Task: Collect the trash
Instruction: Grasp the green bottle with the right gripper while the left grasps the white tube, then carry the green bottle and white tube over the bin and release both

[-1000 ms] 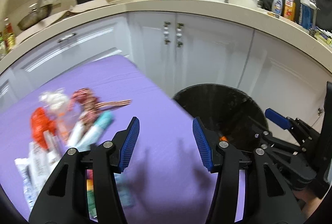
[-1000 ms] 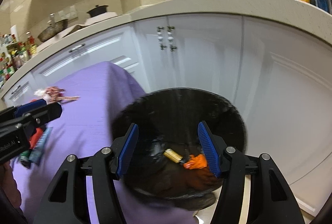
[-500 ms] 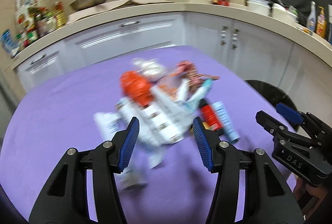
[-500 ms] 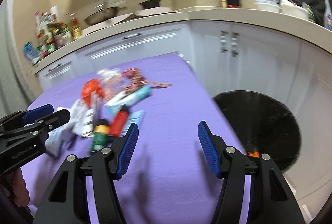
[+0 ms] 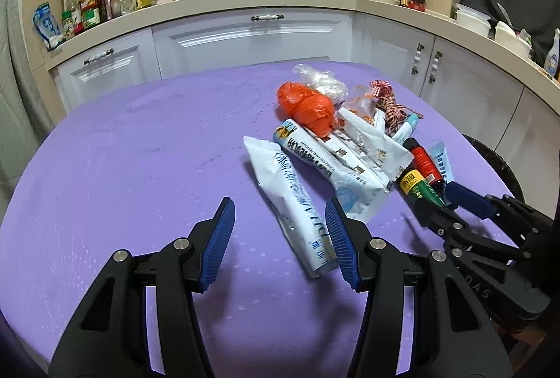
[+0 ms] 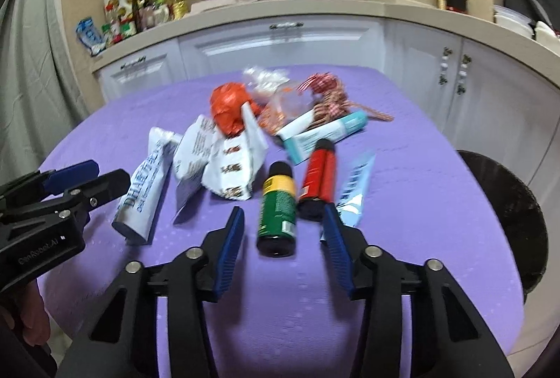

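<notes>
So the biggest thing in view is the purple tablecloth (image 5: pixel 140 150) covering the table, with white kitchen cabinets (image 5: pixel 252 42) curving round behind it. Off the table's right edge sits a black trash bin (image 6: pixel 514 213), only partly in frame.

The trash is all heaped together on the right half of the cloth. Working down in size: a long white wrapper with blue lettering (image 5: pixel 297 203) lies nearest the left gripper (image 5: pixel 278 238), then a crumpled white snack bag (image 5: pixel 364 164), and an orange plastic bag (image 5: pixel 306 106) knotted up at the back of the pile. Beside those are a teal and white tube (image 6: pixel 325 133), a red can (image 6: pixel 320 176) and a green can with a yellow band (image 6: pixel 278 210), lying side by side.

Left gripper has its jaws apart, with the end of the long wrapper between them, pads not pressing on it. Right gripper (image 6: pixel 283 232) is closing its jaws, the green can lies between them, still not pinched.
</notes>
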Tool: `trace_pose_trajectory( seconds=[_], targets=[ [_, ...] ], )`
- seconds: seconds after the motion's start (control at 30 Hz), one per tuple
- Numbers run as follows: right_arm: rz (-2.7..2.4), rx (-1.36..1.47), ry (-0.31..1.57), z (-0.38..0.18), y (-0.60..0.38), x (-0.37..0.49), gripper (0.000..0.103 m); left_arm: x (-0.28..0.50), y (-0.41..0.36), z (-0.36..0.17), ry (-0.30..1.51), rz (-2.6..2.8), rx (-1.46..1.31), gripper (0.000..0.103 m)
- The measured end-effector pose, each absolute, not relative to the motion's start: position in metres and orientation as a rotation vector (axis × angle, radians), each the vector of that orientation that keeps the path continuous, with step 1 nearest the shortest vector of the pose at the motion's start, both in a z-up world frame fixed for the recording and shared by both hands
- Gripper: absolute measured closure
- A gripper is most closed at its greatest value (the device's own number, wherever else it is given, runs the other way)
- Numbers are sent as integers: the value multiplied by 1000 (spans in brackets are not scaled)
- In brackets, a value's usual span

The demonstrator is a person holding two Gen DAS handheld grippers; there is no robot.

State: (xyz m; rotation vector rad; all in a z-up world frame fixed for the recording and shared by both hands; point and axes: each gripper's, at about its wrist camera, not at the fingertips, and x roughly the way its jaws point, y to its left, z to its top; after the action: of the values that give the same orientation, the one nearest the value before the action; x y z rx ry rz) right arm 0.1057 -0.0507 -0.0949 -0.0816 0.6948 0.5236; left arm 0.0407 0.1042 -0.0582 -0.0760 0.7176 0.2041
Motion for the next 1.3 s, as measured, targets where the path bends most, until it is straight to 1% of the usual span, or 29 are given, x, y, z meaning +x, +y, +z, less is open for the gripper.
trace_pose_trajectory(
  seconds=[0.07, 0.13, 0.27, 0.33, 0.53, 0.57, 0.6, 0.63, 0.67, 0.7, 0.73, 0.77, 0.8, 0.93, 1.3],
  targets=[
    [525, -89, 705, -97, -46, 106, 62, 40, 107, -61, 722, 204, -86, 51],
    [527, -92, 711, -99, -44, 106, 67, 41, 110, -64, 729, 201, -95, 51],
    [522, -93, 721, -102, -43, 107, 71, 42, 109, -69, 734, 195, -98, 51],
    [522, -92, 726, -103, -43, 108, 77, 44, 109, -71, 740, 192, -100, 51],
    [524, -92, 718, -103, -44, 106, 78, 46, 107, -75, 746, 186, -102, 51],
    [525, -90, 717, -103, -44, 106, 78, 45, 107, -76, 746, 186, -100, 52],
    [526, -89, 716, -103, -45, 106, 78, 45, 107, -76, 744, 187, -100, 57],
    [526, -88, 713, -103, -45, 105, 78, 45, 108, -76, 745, 185, -99, 67],
    [527, -86, 711, -102, -46, 104, 78, 45, 108, -76, 748, 182, -97, 72],
    [528, -86, 709, -101, -46, 103, 79, 45, 108, -77, 753, 177, -93, 81],
    [529, -86, 706, -100, -46, 102, 79, 44, 108, -78, 755, 176, -93, 84],
    [530, -87, 702, -99, -47, 101, 79, 43, 109, -78, 755, 177, -93, 84],
    [530, -88, 699, -98, -47, 101, 79, 41, 109, -78, 752, 179, -92, 89],
    [529, -85, 684, -94, -49, 97, 79, 32, 112, -76, 734, 192, -87, 94],
    [511, -70, 634, -78, -63, 88, 79, 15, 113, -55, 672, 194, -93, 97]
  ],
)
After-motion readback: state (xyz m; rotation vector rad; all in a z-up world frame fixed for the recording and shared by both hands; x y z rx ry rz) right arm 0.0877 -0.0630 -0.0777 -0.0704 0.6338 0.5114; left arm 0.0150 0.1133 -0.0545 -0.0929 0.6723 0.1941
